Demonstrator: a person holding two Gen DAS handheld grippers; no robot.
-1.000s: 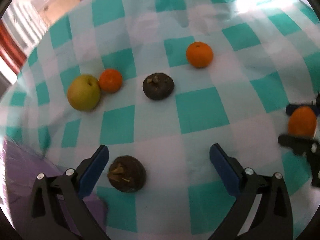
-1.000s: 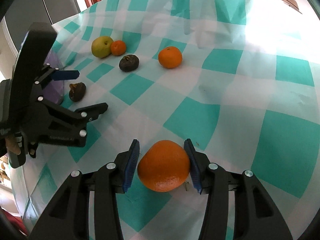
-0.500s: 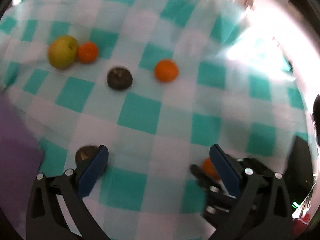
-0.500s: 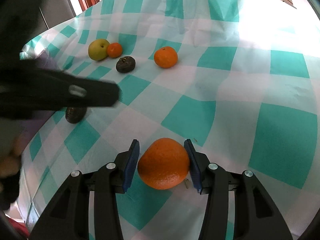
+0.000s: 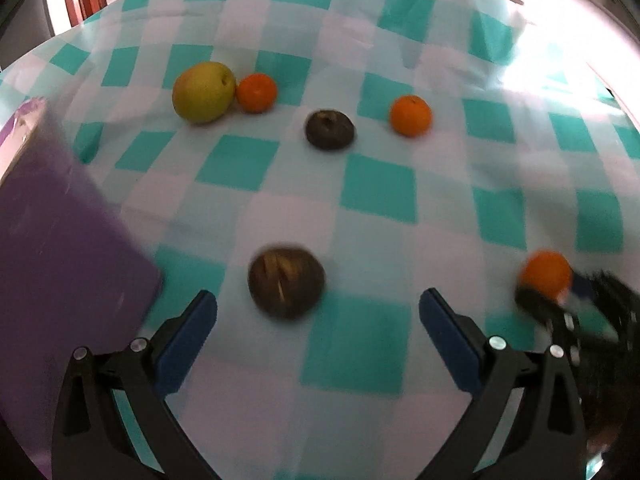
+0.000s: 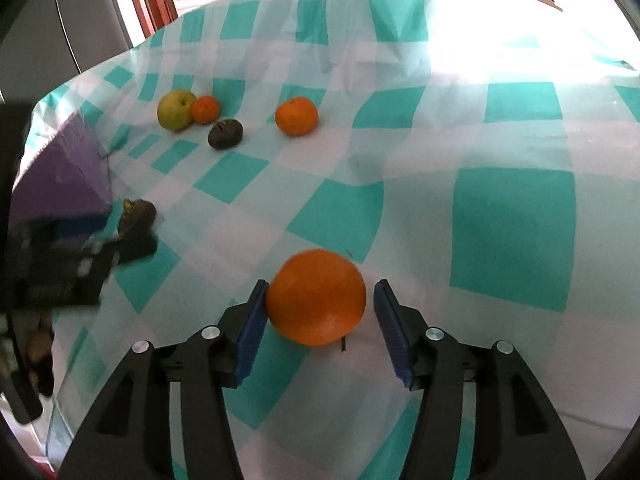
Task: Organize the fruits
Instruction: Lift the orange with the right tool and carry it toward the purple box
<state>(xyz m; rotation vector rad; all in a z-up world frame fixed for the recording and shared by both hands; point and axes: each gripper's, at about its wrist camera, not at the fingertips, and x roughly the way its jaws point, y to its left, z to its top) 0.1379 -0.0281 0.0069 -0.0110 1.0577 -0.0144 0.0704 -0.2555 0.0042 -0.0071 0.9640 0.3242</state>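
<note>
- Right wrist view: the right claw (image 6: 319, 312) straddles a big orange (image 6: 316, 297) at 6 o'clock on the bench (image 6: 512, 236). Its left pad touches the peel; a narrow gap shows at the right pad, so the claw is spread around the fruit and not pinching it.
- The orange sits on the cloth, which bears its weight; I judge this to be either a grasp about to close or a release just made.
- Left wrist view: the left claw (image 5: 318, 328) is spread wide and empty, with a dark fruit (image 5: 286, 282) at 6 o'clock, just ahead of its pads and nearer the left one. That looks like lining up for a pick.
- A purple box (image 5: 60, 248) stands at 9 o'clock, just beside the dark fruit; it may be where fruit is meant to go, though nothing confirms that.
- Loose fruit further out: a pear (image 5: 204, 91) touching a small orange (image 5: 256, 93) at 11 o'clock, a second dark fruit (image 5: 330, 129) at 12, and another orange (image 5: 411, 115) at 1. They lie scattered, so sorting seems barely begun.
- No brand, label or writing is legible on any fruit, the box or either claw.
</note>
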